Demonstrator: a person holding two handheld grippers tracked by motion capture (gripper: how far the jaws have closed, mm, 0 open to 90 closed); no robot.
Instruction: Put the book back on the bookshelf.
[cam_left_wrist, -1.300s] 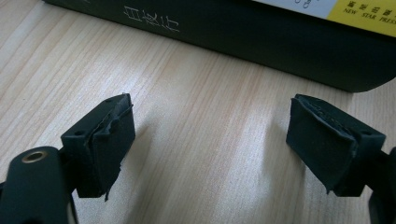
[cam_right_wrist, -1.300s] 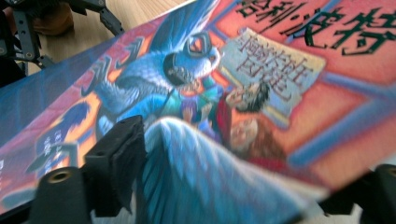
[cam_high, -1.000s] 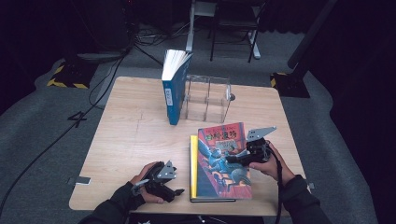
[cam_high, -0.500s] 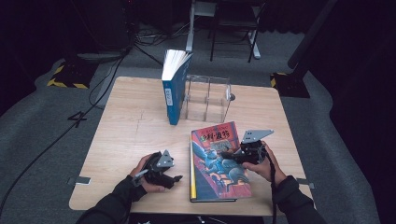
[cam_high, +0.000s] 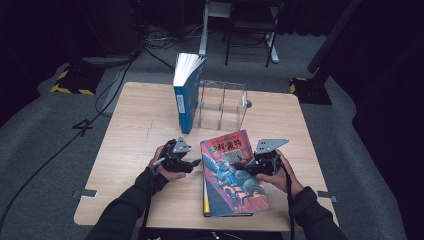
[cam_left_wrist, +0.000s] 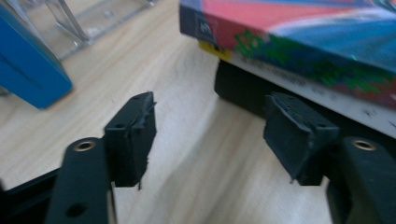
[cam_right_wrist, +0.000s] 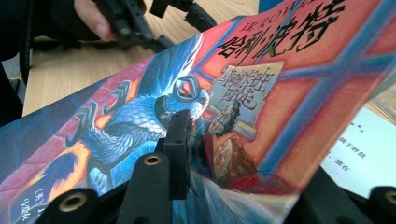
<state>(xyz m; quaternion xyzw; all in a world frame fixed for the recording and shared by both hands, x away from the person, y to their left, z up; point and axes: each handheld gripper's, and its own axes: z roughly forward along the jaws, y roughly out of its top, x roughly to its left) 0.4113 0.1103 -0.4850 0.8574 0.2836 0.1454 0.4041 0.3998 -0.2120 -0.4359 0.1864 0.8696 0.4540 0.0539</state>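
Wooden table (cam_high: 135, 130) carries everything. At about ten o'clock a blue book (cam_high: 186, 95) stands upright, touching the left side of a clear acrylic rack (cam_high: 222, 102) toward twelve. Lower left, the left claw (cam_high: 192, 163) sits just beside the spine of the illustrated paperback (cam_high: 232, 175); its jaws have just been closing, yet they stand apart with only bare table between them. At centre the paperback is tilted, its right edge lifted off what seems to be a second book (cam_high: 206, 197) beneath. At three o'clock the right claw (cam_high: 245, 167) is clamped on the paperback's cover.
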